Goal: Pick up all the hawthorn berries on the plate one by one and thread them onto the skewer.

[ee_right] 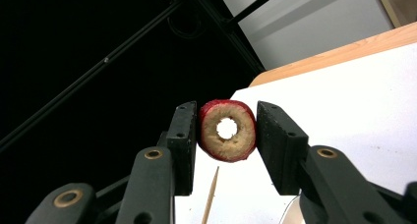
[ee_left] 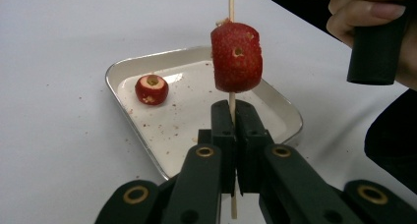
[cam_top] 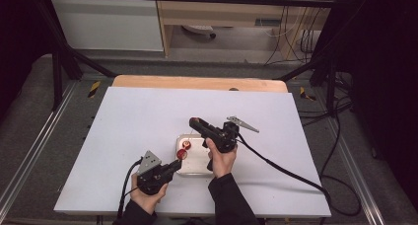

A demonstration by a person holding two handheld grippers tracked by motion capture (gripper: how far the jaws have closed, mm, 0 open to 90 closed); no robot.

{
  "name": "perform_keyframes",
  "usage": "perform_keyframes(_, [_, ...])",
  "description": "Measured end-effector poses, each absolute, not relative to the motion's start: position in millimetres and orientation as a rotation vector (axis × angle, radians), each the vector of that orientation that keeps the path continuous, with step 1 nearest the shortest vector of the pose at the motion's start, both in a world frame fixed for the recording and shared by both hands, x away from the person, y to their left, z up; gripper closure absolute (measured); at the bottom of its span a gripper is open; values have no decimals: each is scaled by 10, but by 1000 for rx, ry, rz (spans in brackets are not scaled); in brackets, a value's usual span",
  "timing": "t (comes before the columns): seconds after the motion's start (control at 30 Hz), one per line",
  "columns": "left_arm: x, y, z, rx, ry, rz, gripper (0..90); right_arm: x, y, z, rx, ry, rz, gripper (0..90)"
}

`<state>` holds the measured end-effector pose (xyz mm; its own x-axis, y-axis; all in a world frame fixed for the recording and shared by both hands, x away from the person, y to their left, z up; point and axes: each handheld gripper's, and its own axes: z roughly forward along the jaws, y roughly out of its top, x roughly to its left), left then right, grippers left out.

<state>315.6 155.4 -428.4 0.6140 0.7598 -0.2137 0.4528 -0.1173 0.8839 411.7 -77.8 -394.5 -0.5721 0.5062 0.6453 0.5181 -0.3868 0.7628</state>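
My left gripper point(ee_left: 234, 112) is shut on a thin wooden skewer point(ee_left: 231, 3) that stands upright. A red cored fruit piece point(ee_left: 236, 57) is threaded on the skewer just above the jaws. A second red piece point(ee_left: 151, 89) lies in the small white tray point(ee_left: 282, 113). My right gripper point(ee_right: 227, 130) is shut on a red ring-shaped fruit piece point(ee_right: 227, 146) with a pale cut face and a hole through its middle. In the high view the right gripper point(cam_top: 194, 121) hovers above the tray's far edge, while the left gripper point(cam_top: 178, 162) is at the tray's point(cam_top: 197, 167) left side.
The tray sits in the middle of a white board point(cam_top: 148, 116) on a wooden table point(cam_top: 197, 82). A hand holding the right gripper point(ee_left: 366, 17) hangs close at the upper right of the left gripper view. Cables point(cam_top: 286, 170) trail over the board's right side.
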Motion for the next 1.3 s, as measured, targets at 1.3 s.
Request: perform_keyframes(1.3, [3164, 1493, -4300, 1696, 1072, 300, 878, 4008, -644, -4115, -1469, -1599, -2245, 616])
